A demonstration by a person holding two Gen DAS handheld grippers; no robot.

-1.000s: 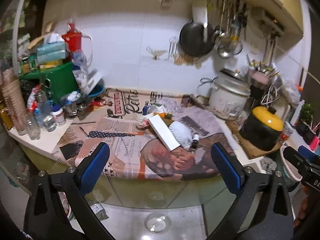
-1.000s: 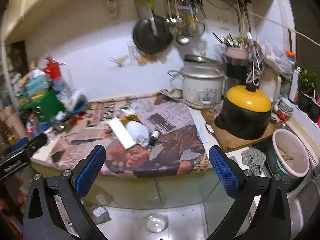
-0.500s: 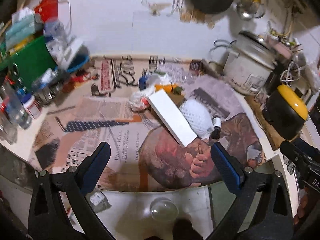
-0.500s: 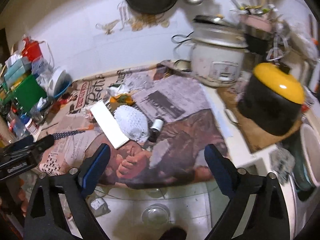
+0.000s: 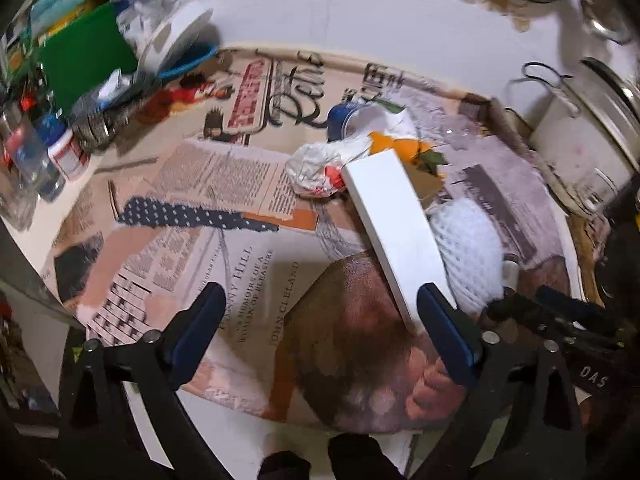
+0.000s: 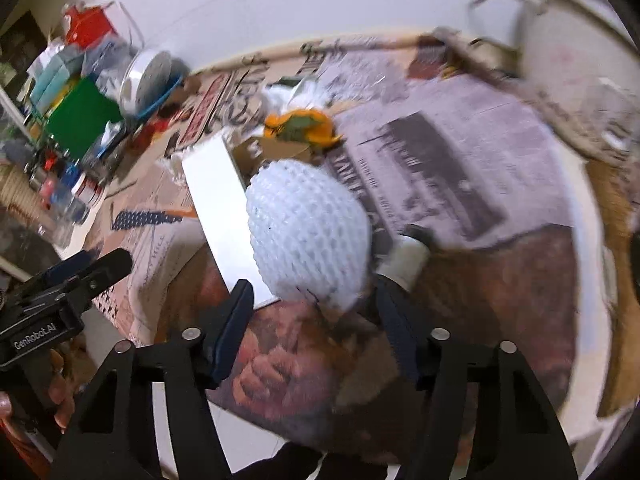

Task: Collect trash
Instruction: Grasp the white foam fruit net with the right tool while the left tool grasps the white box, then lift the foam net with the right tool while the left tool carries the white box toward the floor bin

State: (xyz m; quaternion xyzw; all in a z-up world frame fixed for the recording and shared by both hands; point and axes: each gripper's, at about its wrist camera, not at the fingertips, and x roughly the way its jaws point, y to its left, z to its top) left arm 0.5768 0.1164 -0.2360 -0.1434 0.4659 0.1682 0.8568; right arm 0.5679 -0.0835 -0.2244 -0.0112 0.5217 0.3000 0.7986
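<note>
Two grippers: we see both over a newspaper-covered counter (image 5: 224,184) strewn with trash.
White box (image 5: 394,232): long, flat and plain; in the left wrist view its long axis runs from upper left, near the crumpled wrapper, down to lower right, where its near end sits beside the left gripper's right finger.
Foam net (image 6: 306,236): a white mesh fruit sleeve, rounded like a dome, lying just beside the box on its right, its long axis running up and left in the right wrist view.
Small bottle (image 6: 406,258): white with a dark cap, lying on its side against the net's right edge, cap end pointing up.
Other trash: a crumpled white wrapper with red print (image 5: 320,170) at the box's far end; orange peel with a green leaf (image 6: 304,126) and a scrap of brown cardboard (image 6: 272,152) beyond the net.
Left gripper (image 5: 318,330): jaws spread wide and only just narrowing, nothing between them but newspaper.
Right gripper (image 6: 314,330): jaws have just been closing, half-drawn around the near edge of the foam net; we cannot tell whether the pads touch it.
Surroundings: a green box (image 5: 86,62) and jars at far left, a rice cooker (image 5: 588,132) at far right.
</note>
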